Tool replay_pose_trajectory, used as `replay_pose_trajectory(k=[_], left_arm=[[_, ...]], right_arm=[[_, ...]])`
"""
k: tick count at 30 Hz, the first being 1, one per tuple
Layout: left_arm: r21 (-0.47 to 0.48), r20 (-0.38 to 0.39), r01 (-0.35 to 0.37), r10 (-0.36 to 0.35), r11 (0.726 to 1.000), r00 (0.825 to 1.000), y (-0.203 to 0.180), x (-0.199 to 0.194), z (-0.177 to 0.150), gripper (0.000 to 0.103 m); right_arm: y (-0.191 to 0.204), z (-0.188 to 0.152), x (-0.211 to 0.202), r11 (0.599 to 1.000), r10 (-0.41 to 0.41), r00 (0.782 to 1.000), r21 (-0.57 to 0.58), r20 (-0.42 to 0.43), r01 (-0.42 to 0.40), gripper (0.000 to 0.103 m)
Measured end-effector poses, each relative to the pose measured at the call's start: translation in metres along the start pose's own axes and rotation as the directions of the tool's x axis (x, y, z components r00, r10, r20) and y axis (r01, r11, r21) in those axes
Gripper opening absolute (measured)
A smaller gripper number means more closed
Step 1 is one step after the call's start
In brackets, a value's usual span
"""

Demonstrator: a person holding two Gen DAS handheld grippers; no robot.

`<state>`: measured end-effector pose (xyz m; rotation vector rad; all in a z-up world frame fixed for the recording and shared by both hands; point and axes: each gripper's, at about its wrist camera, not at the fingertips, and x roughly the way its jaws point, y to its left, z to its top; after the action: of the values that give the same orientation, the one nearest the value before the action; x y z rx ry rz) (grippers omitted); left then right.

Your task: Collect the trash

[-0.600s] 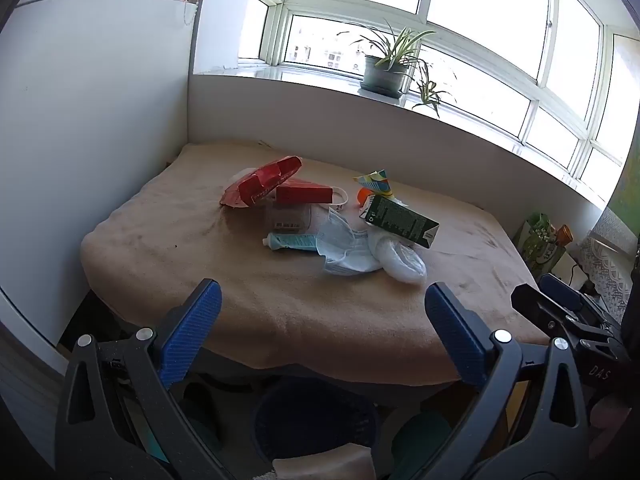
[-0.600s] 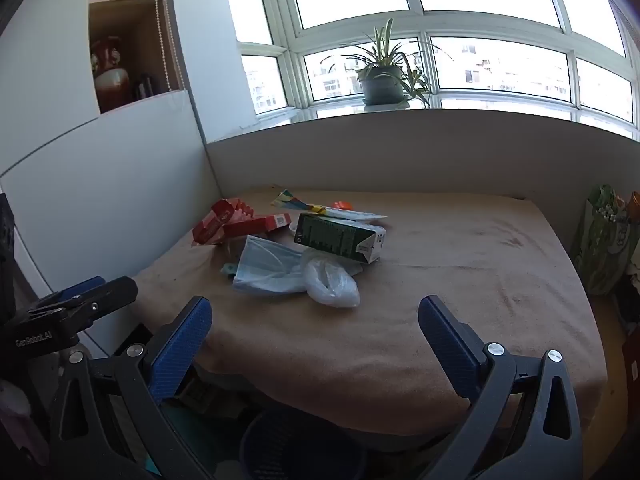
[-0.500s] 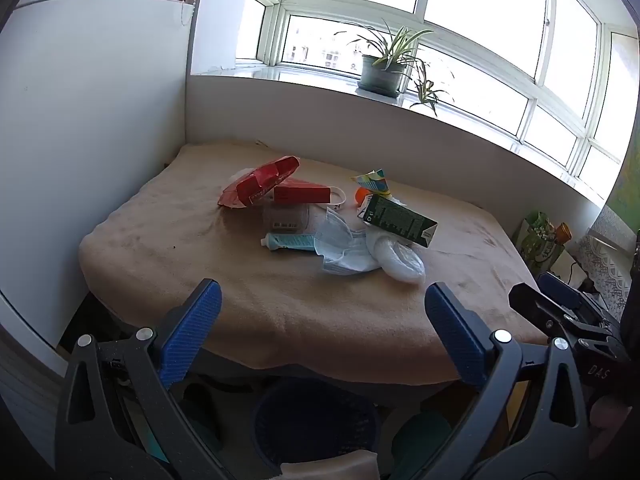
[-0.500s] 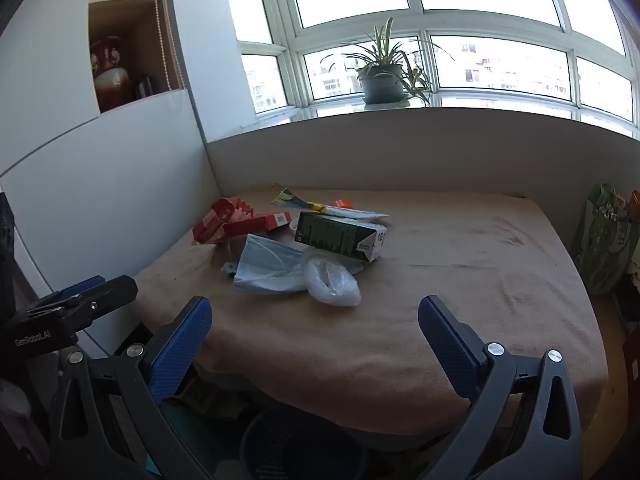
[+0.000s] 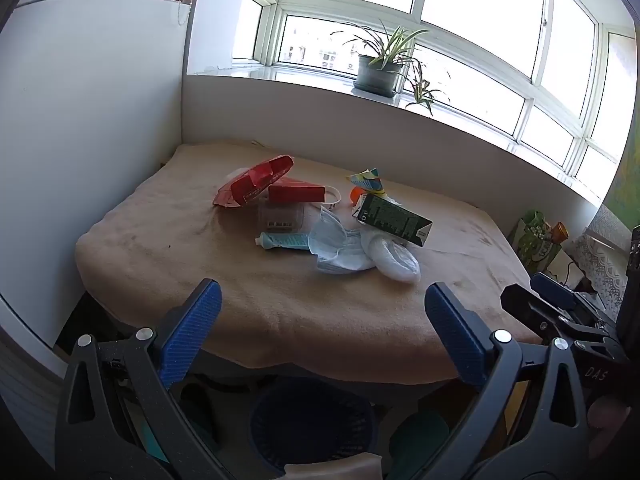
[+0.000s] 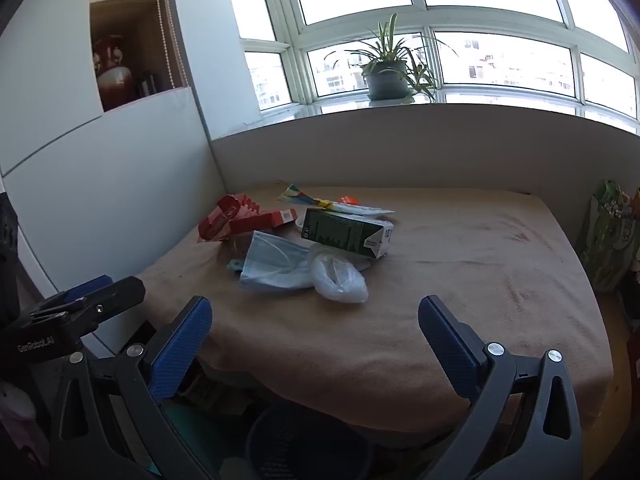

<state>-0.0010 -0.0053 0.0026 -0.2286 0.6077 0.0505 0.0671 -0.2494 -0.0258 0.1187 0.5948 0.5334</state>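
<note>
Sunny window nook, tan-covered worktop (image 5: pixel 280 312). Trash pile (image 5: pixel 332 220) mid-worktop, untouched. Both tools, left (image 5: pixel 320 320) and right (image 6: pixel 316 328), spread wide, empty, hovering short. Step: approach. Next, probably: reach in, pinch one piece, drop into bin (image 5: pixel 312 420) below.

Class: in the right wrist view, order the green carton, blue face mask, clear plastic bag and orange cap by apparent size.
1. green carton and blue face mask, too alike to rank
2. clear plastic bag, though it lies nearest
3. orange cap
</note>
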Motion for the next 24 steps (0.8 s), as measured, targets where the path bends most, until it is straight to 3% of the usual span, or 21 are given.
replay_pose_trajectory(k=[24], left_arm=[[0.005, 0.008, 0.004, -0.004, 1.0, 1.0, -0.0056, -0.0038, 0.0001, 0.103]], right_arm=[[-0.0009, -0.0017, -0.0054, 1.0, 0.015, 1.0, 0.024, 0.005, -0.016, 0.102]])
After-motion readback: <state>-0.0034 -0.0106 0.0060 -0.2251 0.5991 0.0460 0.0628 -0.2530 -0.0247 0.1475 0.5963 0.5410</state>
